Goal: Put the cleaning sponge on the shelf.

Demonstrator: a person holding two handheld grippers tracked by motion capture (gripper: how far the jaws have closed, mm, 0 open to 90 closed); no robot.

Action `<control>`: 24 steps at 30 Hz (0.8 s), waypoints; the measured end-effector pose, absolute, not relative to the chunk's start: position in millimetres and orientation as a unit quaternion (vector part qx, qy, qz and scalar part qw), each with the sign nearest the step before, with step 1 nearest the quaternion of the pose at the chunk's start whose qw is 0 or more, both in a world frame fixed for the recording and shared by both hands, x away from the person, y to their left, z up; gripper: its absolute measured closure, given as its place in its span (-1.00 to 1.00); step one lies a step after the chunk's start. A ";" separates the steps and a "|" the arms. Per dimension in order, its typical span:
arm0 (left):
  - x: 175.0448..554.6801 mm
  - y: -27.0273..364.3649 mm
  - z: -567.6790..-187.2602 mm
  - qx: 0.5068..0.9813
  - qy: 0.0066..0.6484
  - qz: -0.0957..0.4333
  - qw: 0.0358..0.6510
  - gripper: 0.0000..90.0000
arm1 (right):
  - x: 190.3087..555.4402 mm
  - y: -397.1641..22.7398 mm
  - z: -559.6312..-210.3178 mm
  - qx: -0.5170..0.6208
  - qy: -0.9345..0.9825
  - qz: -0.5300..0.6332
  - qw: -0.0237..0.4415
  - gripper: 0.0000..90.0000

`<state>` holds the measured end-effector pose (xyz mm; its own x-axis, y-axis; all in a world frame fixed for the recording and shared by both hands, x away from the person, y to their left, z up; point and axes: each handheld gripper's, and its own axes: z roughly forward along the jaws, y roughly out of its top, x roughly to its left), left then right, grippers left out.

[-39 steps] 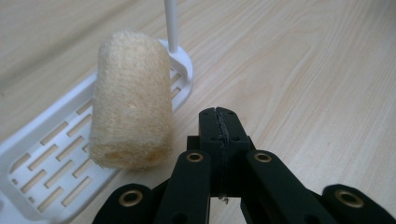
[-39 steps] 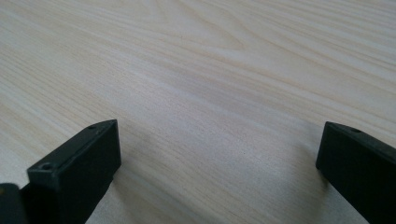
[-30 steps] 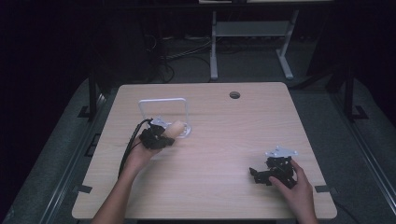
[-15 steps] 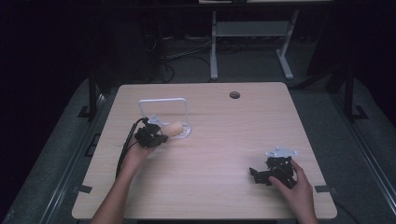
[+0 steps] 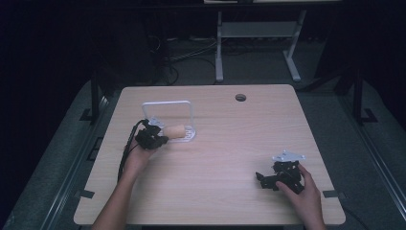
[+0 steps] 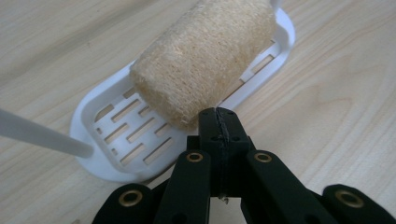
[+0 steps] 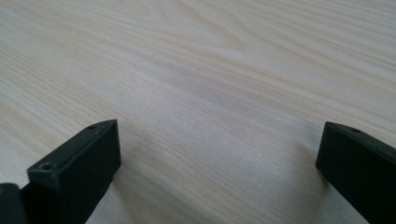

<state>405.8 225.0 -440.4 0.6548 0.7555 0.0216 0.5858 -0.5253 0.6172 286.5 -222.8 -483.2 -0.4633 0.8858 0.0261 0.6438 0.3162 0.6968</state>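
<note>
A tan loofah roll (image 6: 205, 65) lies on its side on a white slotted dish (image 6: 116, 135), left of the table's middle. In the high view the loofah (image 5: 174, 130) rests on the dish (image 5: 190, 137) below a white wire frame (image 5: 167, 102). My left gripper (image 6: 218, 116) is shut, jaws pressed flat together with nothing between them, and its tip sits right at the loofah's near end. From above, the left gripper (image 5: 160, 139) is just left of the loofah. My right gripper (image 7: 219, 154) stands open over bare wood, resting near the front right (image 5: 261, 178).
The light wooden table (image 5: 225, 143) has a round cable hole (image 5: 241, 97) near its back edge. A white desk frame (image 5: 253, 33) and cables stand on the dark floor behind the table. A cable trails from the left gripper along the forearm.
The left hand has shifted slightly beside the loofah. The right gripper has stayed where it was.
</note>
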 end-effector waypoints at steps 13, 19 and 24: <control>408.1 231.5 -441.1 0.857 0.396 0.148 0.294 1.00 | 286.5 -222.8 -483.3 0.484 0.790 0.328 0.184 -1.00; 402.7 233.5 -438.2 0.853 0.401 0.139 0.304 0.96 | 286.5 -222.8 -483.3 0.484 0.790 0.328 0.185 -1.00; 395.3 236.0 -435.2 0.852 0.399 0.130 0.315 0.86 | 286.5 -222.8 -483.2 0.484 0.790 0.328 0.184 -1.00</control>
